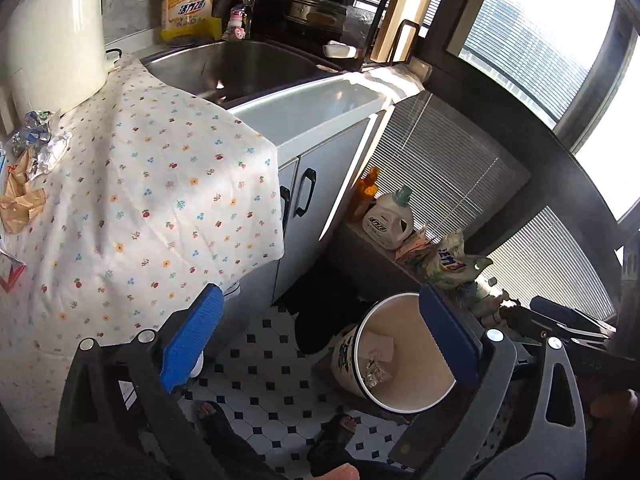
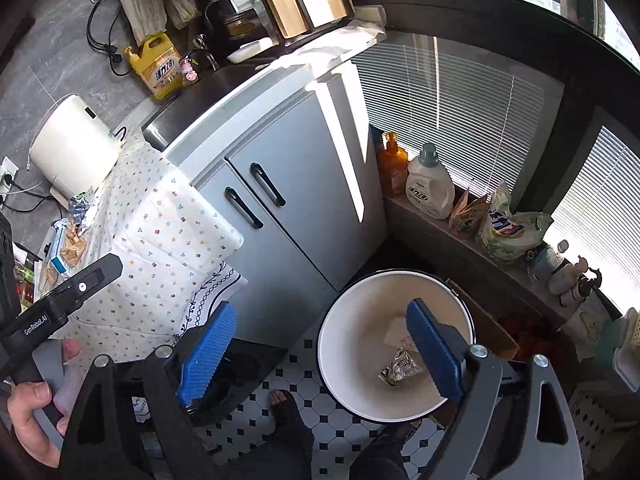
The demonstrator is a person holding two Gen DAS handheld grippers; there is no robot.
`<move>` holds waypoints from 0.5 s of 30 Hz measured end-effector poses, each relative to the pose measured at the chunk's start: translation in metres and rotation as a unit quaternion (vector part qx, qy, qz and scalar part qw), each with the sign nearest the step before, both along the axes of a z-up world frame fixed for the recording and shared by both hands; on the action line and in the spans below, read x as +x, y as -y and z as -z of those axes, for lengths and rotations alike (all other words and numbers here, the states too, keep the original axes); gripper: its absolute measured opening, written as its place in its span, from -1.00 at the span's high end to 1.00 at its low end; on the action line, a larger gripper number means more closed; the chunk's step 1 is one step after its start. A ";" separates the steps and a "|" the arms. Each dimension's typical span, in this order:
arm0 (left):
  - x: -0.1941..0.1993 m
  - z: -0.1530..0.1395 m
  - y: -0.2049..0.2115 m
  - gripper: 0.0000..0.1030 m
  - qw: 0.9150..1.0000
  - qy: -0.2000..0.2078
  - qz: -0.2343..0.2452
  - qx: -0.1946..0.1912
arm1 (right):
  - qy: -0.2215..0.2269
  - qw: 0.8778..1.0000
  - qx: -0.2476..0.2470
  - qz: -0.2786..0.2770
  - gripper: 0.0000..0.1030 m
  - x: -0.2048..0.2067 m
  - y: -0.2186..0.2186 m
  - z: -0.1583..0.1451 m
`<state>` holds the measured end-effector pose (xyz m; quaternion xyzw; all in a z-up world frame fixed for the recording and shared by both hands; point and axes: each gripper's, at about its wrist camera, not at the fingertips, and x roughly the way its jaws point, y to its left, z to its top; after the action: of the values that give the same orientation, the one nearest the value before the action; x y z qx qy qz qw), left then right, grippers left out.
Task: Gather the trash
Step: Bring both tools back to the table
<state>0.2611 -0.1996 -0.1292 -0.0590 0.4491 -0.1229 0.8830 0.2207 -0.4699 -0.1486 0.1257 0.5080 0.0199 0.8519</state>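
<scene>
**Both grippers wide apart above the trash bucket**

Nearest to us in each wrist view are our own blue ribbed gripper pads on dark grey arms. Our left gripper (image 1: 320, 336) has its jaws spread wide with nothing between the pads; behind them we see floor and bucket only. Our right gripper (image 2: 324, 348) is likewise spread wide and holds nothing.

Below both grippers stands a round white enamel bucket with a dark rim (image 2: 344, 344) on a white floor of octagonal tiles with small black squares (image 1: 256, 364). Inside the bucket lie a crumpled silvery foil wrapper (image 2: 400, 368) and a pale scrap of paper (image 2: 394, 330) beside it.

To the left, a white tablecloth printed with small flowers (image 1: 160, 184) covers a table. More trash sits at its far left edge: crumpled foil and blue wrappers (image 1: 38, 140) and tan paper scraps (image 1: 18, 200), well apart from the bucket. A cream cylindrical appliance (image 1: 56, 40) stands behind them.

Beyond the table is a steel sink (image 1: 248, 68) set in a grey cabinet with black handles (image 2: 288, 200), with a yellow detergent jug (image 1: 188, 4) beside the tap. In the right wrist view, a person's hand (image 2: 32, 412) grips the left gripper's black handle.
</scene>
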 end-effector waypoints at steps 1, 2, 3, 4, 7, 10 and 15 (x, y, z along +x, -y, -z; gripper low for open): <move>-0.001 -0.004 -0.013 -0.89 1.000 0.004 -0.012 0.000 | 0.009 1.000 -0.001 -0.009 -0.85 0.004 -0.011 -0.005; -0.002 -0.008 -0.026 -0.89 1.000 0.007 -0.025 -0.001 | 0.017 1.000 0.000 -0.018 -0.86 0.008 -0.022 -0.009; -0.004 -0.011 -0.039 -0.89 0.999 0.011 -0.038 0.000 | 0.022 0.999 0.001 -0.026 -0.85 0.013 -0.033 -0.013; -0.005 -0.014 -0.053 -0.89 0.999 0.015 -0.050 0.000 | 0.025 0.999 0.003 -0.035 -0.85 0.018 -0.044 -0.016; -0.011 -0.023 -0.092 -0.89 0.996 0.028 -0.086 -0.002 | 0.033 0.997 0.009 -0.062 -0.85 0.028 -0.078 -0.024; -0.017 -0.031 -0.128 -0.89 0.992 0.041 -0.118 -0.008 | 0.039 0.995 0.010 -0.091 -0.85 0.038 -0.112 -0.029; -0.029 -0.038 -0.180 -0.89 0.985 0.051 -0.165 -0.007 | 0.043 0.990 0.007 -0.133 -0.83 0.051 -0.163 -0.032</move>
<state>0.2324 -0.0196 -0.0911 -0.1324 0.3867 0.0186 0.9125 0.2716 -0.3066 -0.1162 0.0622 0.4827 0.1423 0.8619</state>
